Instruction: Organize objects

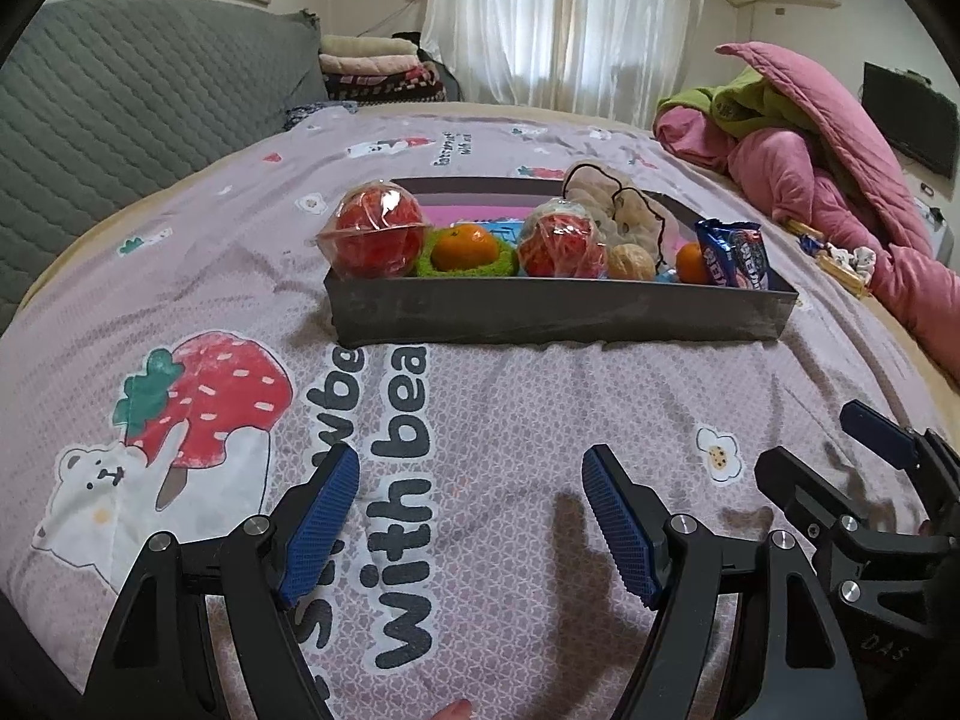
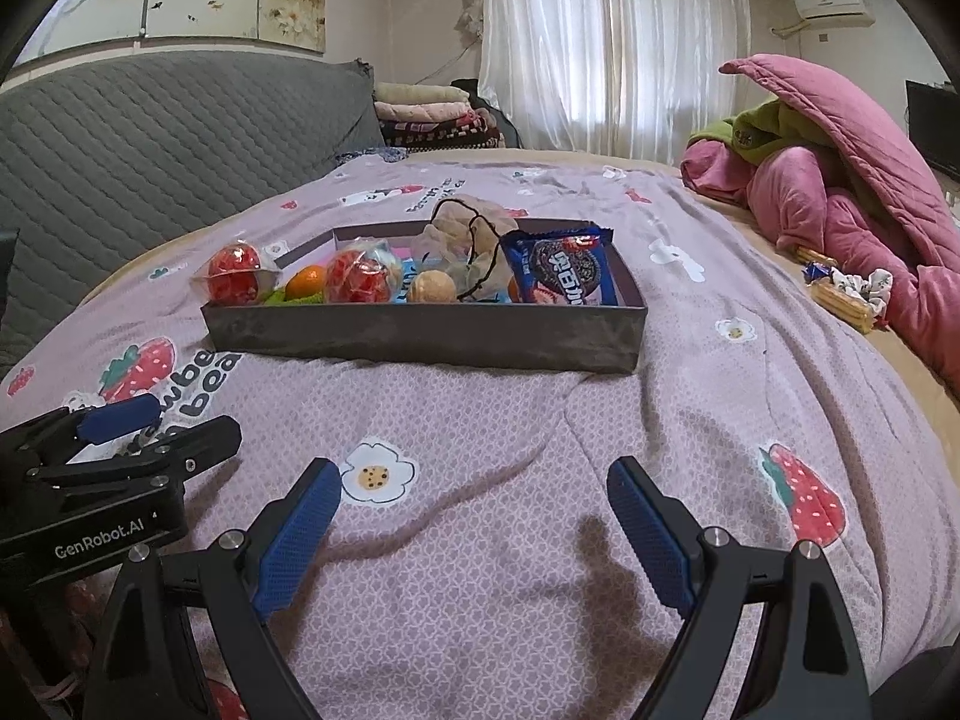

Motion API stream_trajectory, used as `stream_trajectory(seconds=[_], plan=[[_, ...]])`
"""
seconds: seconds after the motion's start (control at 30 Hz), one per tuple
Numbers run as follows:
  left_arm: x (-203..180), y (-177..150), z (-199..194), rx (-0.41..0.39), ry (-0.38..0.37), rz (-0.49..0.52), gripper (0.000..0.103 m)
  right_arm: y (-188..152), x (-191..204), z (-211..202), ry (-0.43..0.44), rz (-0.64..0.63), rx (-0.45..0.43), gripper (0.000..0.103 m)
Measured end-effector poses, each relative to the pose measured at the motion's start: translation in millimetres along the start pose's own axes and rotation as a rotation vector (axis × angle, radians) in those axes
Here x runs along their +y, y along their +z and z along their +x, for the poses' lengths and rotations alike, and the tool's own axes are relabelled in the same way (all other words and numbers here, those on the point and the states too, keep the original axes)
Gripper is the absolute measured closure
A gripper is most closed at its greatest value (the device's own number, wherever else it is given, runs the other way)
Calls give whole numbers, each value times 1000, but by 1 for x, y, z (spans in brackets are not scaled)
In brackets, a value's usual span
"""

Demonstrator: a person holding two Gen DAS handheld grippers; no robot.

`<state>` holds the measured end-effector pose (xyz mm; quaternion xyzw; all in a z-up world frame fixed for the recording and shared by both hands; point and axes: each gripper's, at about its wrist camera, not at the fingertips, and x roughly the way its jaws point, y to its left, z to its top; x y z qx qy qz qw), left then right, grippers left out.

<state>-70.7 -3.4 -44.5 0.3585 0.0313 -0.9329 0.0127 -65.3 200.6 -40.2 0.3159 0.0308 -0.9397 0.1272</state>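
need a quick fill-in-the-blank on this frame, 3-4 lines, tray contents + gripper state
1. The left gripper and the right gripper both hover over the bedsheet with jaws ____.
2. The orange at the left of the tray sits in a fuzzy nest coloured ____.
3. The blue cookie packet leans in the tray's ____ corner, as seen from the grippers.
4. The round clear shells hold contents coloured ____.

Missing words: open; green; right; red
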Motion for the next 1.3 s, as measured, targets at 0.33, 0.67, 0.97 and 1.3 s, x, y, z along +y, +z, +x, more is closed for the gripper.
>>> stream_trajectory(seconds=[0.33, 0.67, 0.97, 1.3], plan=[[1, 0, 0, -1, 0, 0, 25, 0, 0, -1, -5, 2, -3, 13], [1, 0, 0, 2, 3, -2, 25, 0, 0, -1, -4, 1, -3, 13], [1, -1, 0, 5, 3, 2, 25, 0, -1, 0, 1, 3, 3, 13], [-1, -1, 0, 0, -12, 7, 25, 0, -2, 0, -2, 6, 2, 13]])
